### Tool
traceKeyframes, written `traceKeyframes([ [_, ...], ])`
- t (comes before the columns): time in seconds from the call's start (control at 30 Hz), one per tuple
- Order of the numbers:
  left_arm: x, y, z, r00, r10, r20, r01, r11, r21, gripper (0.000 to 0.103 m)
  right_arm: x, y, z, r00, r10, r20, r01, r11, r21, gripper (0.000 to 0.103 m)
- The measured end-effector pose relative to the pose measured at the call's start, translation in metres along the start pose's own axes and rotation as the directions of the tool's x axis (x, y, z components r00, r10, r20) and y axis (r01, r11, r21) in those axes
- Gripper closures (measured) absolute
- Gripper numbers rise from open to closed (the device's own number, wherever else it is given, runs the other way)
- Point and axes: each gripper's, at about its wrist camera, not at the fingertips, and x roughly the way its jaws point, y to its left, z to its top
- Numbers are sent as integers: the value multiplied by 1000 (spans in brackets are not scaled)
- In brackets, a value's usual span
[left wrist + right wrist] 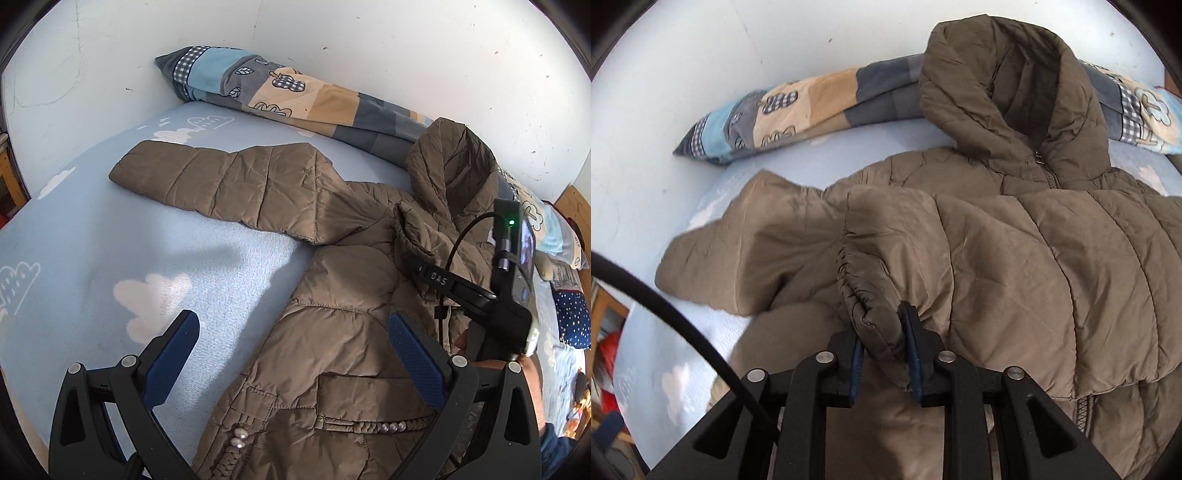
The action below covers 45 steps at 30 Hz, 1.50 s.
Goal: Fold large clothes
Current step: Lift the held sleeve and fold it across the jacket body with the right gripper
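A brown quilted hooded jacket (332,295) lies front up on the light blue bed sheet (110,240). One sleeve (221,181) stretches out flat to the left, and the hood (454,158) leans on the rolled quilt. My left gripper (291,319) hovers open over the jacket's lower body with nothing between its fingers. In the right wrist view, the other sleeve is folded across the jacket's chest (1015,258). Its gathered cuff (871,295) sits pinched between the blue pads of my right gripper (882,325). A hand holds the right gripper (443,284) at the right.
A rolled patchwork quilt (295,92) runs along the white wall (332,33) behind the jacket. Patterned pillows (572,321) lie at the far right. Wooden furniture (605,314) stands past the bed's left edge. Bare sheet shows left of the jacket.
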Motion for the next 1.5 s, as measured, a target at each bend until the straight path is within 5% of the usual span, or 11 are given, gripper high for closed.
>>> traceKeyframes([
  [0.13, 0, -2, 0, 1000, -2, -2, 2, 1000, -2, 1, -23, -4, 0, 996, 88, -21, -88, 996, -30, 45],
  [0.23, 0, -3, -1, 1000, -4, 0, 4, 1000, 1, 1, -65, -20, -4, 991, 124, 47, -123, 992, -17, 39],
  [0.37, -1, -4, 0, 1000, -6, 2, 6, 1000, -3, 1, -113, -85, -12, 978, 161, 136, -182, 970, 164, 35],
  [0.5, 8, -11, 5, 999, -38, -16, 38, 999, -28, 1, -160, -193, -35, 966, 107, 234, -208, 859, 467, 35],
  [0.63, 29, -30, 21, 987, -138, -84, 136, 990, -36, 1, -187, -271, -65, 972, 16, 233, -166, 749, 642, 33],
  [0.77, 44, -48, 25, 983, -147, -107, 145, 989, -26, 1, -193, -311, -88, 973, 31, 228, -194, 643, 741, 33],
  [0.9, 44, -53, 22, 994, -82, -67, 83, 997, -1, 1, -183, -326, -84, 974, 49, 221, -204, 610, 766, 33],
  [1.1, 42, -52, 22, 997, -58, -47, 59, 998, 22, 1, -155, -340, -70, 981, 91, 172, -193, 556, 808, 49],
  [1.17, 42, -52, 21, 997, -57, -52, 58, 998, 30, 1, -146, -342, -68, 981, 88, 171, -191, 546, 816, 61],
  [1.23, 44, -54, 21, 997, -55, -59, 57, 997, 42, 1, -145, -345, -66, 985, 43, 165, -160, 563, 811, 76],
  [1.5, 43, -57, 18, 997, -58, -56, 61, 996, 64, 1, -159, -350, -64, 988, -104, 117, -25, 636, 772, 81],
])
